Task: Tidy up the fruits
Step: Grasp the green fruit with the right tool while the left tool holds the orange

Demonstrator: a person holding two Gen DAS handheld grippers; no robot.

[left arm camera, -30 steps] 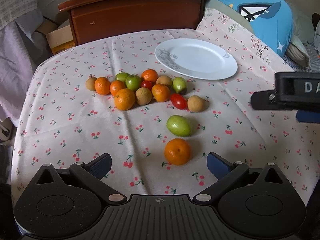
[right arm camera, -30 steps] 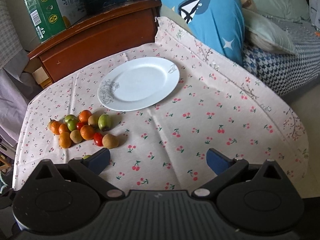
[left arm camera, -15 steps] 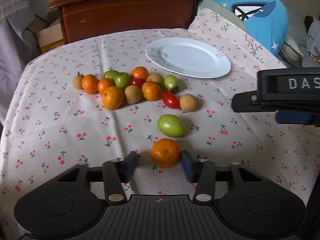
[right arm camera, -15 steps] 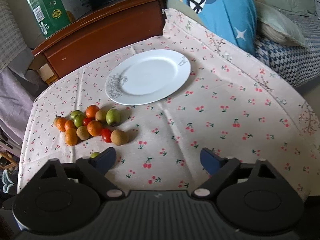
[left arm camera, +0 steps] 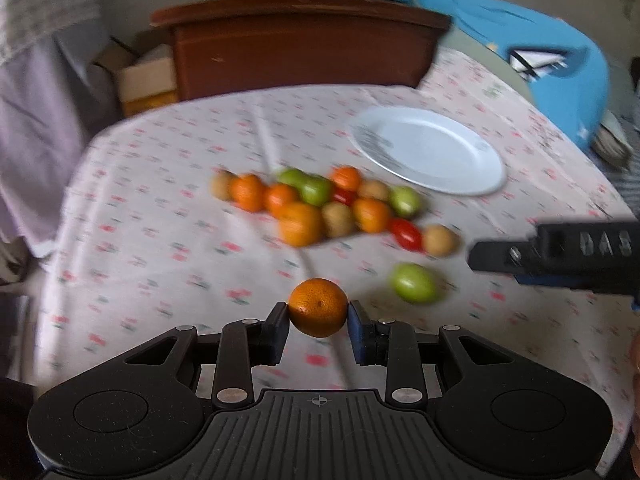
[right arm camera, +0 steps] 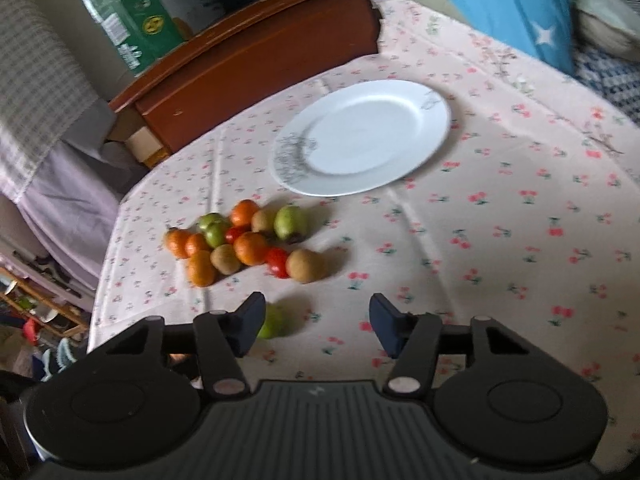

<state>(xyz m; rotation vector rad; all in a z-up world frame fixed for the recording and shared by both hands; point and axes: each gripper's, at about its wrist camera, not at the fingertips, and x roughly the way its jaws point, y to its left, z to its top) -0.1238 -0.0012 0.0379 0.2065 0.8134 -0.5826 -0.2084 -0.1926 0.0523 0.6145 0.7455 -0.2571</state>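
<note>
My left gripper (left arm camera: pixel 318 317) is shut on an orange mandarin (left arm camera: pixel 318 307), its jaws still closing, and the fruit looks lifted just off the cherry-print tablecloth (left arm camera: pixel 160 264). A loose green fruit (left arm camera: pixel 414 283) lies right of it. Beyond sits a heap of oranges, green fruits, brown fruits and red tomatoes (left arm camera: pixel 320 204), with an empty white plate (left arm camera: pixel 428 152) behind. In the right wrist view my right gripper (right arm camera: pixel 316 316) hangs over bare cloth with its jaws closing and nothing between them. The green fruit (right arm camera: pixel 272 322) sits by its left finger. The heap (right arm camera: pixel 244 240) and plate (right arm camera: pixel 360 136) lie ahead.
A brown wooden cabinet (left arm camera: pixel 296 52) stands behind the table, with a green carton (right arm camera: pixel 136 28) on top. A blue pillow (left arm camera: pixel 560 60) is at the back right and a cardboard box (left arm camera: pixel 144 80) at the back left. The right gripper's body (left arm camera: pixel 560 256) reaches in from the right.
The left jaws went from wide open to shut on the mandarin, and the view shifted with it. The right jaws narrowed, and that gripper dipped nearer the fruit heap.
</note>
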